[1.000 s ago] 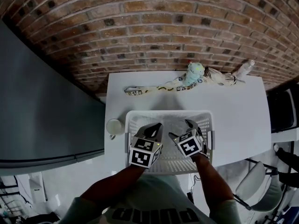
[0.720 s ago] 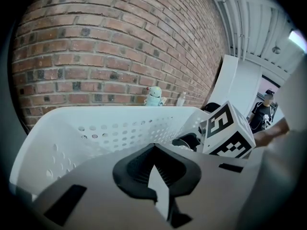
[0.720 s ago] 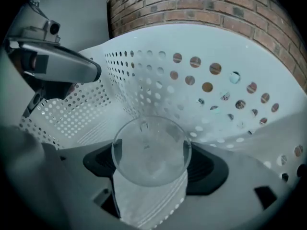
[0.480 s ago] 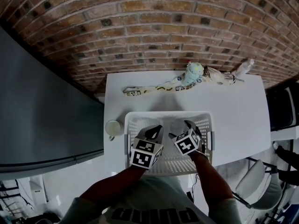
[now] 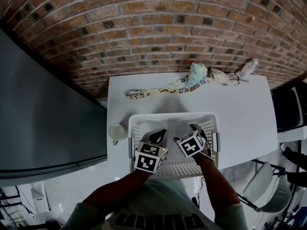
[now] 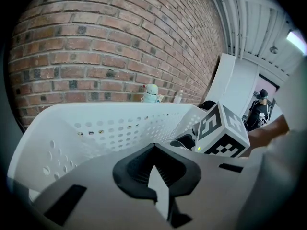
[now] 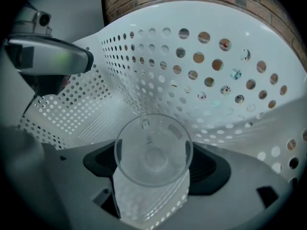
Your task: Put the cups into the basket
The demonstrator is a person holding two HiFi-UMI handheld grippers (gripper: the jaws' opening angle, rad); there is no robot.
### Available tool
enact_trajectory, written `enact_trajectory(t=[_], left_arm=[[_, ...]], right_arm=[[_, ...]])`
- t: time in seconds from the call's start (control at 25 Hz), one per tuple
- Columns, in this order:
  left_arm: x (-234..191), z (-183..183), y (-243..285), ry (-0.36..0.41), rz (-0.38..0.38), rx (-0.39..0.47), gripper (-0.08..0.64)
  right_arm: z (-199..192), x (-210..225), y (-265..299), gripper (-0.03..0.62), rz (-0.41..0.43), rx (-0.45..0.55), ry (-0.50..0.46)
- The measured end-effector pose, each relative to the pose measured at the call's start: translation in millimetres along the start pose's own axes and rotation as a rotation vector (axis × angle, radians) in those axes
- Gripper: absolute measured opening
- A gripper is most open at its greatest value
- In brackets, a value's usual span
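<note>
Clear, glossy, smooth-walled cup [image 7: 153, 150], glass or plastic impossible to tell, between ribbed matt black pads [image 7: 98, 161] of the right gripper [image 7: 153, 166]. White plastic basket [image 7: 158, 66], smooth with a soft sheen, punched all over with round holes. Matt grey plastic shell on the left gripper [image 6: 156, 176]; matt black-and-white print on its neighbour's marker cube [image 6: 223, 133]. Rough, matt red-brown brick wall [image 5: 153, 28] at the far side. Smooth matt white table [image 5: 249, 109]. Smooth white mug [image 5: 116, 131] left of the basket.

Left gripper [image 5: 158, 135] and right gripper [image 5: 195, 128], gripping a clear cup [image 7: 153, 150], fill the basket's [image 5: 172, 115] near half; its far half is free. A mug [image 5: 116, 131] flanks its left wall.
</note>
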State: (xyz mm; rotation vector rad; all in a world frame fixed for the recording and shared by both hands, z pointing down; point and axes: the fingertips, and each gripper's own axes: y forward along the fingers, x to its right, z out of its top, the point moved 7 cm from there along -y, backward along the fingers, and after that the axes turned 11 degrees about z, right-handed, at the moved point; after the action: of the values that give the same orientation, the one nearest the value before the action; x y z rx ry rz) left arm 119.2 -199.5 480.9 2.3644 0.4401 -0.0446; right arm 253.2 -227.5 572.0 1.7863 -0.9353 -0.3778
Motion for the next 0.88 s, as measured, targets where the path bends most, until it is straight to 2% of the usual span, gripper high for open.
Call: enact_trajectory(t=[0.36,0.52,0.6,0.72,0.88], left_arm=[[4,-1,-8,0.002,-0.02,0.008,0.003],[4,1,-15,0.008,-0.021,0.03,0.003],[3,6,-20,0.005,-0.023,0.048,0.003],[5,13,-27,0.016,-0.03,0.074,0.003],[9,18,-37,0.033,-0.046,0.099,0.003]], right_arm=[[-6,-4,-10,0.399,0.036,-0.077,0.101],[-6,-11,-23,0.399,0.064,-0.08,0.146],[-2,-12,-32,0.399,0.061,-0.056,0.137],[7,-10,-48,0.399,0.01,-0.005,0.078],[9,-12,-73,0.399,-0.002,0.053,0.108]])
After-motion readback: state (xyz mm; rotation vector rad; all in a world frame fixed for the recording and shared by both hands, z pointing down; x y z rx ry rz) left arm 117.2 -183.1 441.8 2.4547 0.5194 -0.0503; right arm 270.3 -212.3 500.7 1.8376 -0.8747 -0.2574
